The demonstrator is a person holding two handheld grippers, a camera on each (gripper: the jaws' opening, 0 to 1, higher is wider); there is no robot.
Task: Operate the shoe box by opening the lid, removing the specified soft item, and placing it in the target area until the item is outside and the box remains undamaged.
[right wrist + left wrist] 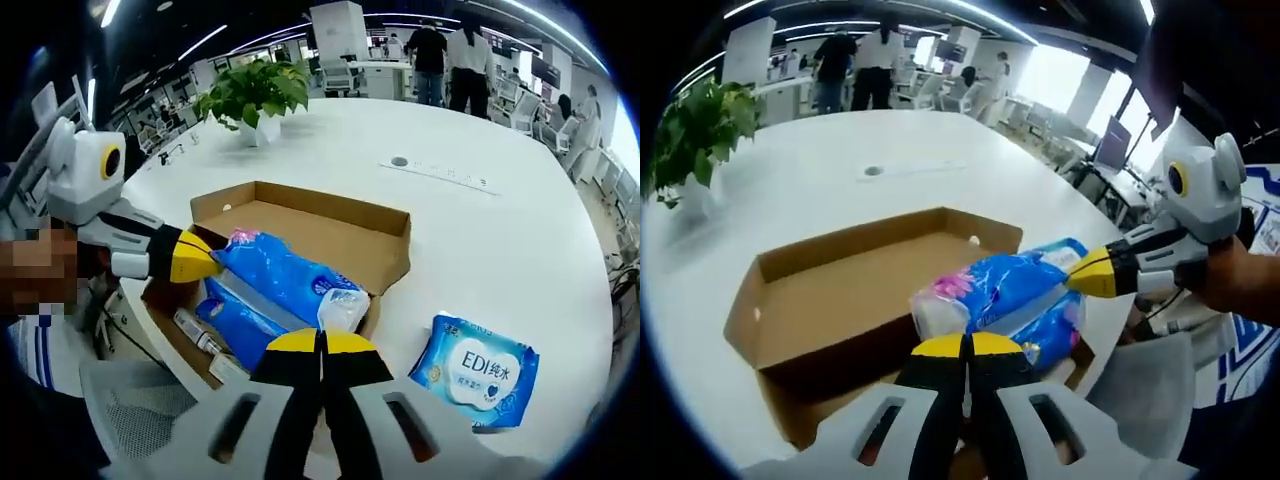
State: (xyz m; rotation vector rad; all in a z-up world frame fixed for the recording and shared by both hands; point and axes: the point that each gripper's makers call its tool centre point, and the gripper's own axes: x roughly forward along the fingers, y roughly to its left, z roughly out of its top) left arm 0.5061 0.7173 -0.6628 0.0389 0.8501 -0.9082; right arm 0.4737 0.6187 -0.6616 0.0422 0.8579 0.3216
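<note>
A: How is the brown cardboard shoe box (pixel 855 290) placed?

B: It is seen open on the white round table (pixel 820 180), its lid laid flat and joined to the tray. In the right gripper view the same box (pixel 330 235) is seen from the other side.

A: And the soft item?

B: A blue plastic pack of tissues with a pink flower print (pixel 995 295) is seen at the tray's edge, partly above the box. It is gripped at both ends. In the right gripper view it is shown as a long blue pack (pixel 285 275) lying across the tray, with further blue packs and a small tube under it.

A: What is held by the left gripper (pixel 965 345)?

B: Its yellow-tipped jaws are pressed together at the pack's white end, so the pack is pinched there. In the right gripper view the same tool (pixel 205 258) is seen biting the flowered end.

A: And the right gripper (pixel 320 342)?

B: Its jaws are likewise closed, on the pack's pale end. In the left gripper view it (pixel 1080 280) is seen meeting the pack's far corner.

A: Anything else on the table?

B: A blue wet-wipe packet marked EDI (pixel 478 370) is lying flat beside the box, apart from it. A green potted plant (pixel 255 95) is standing farther off.
</note>
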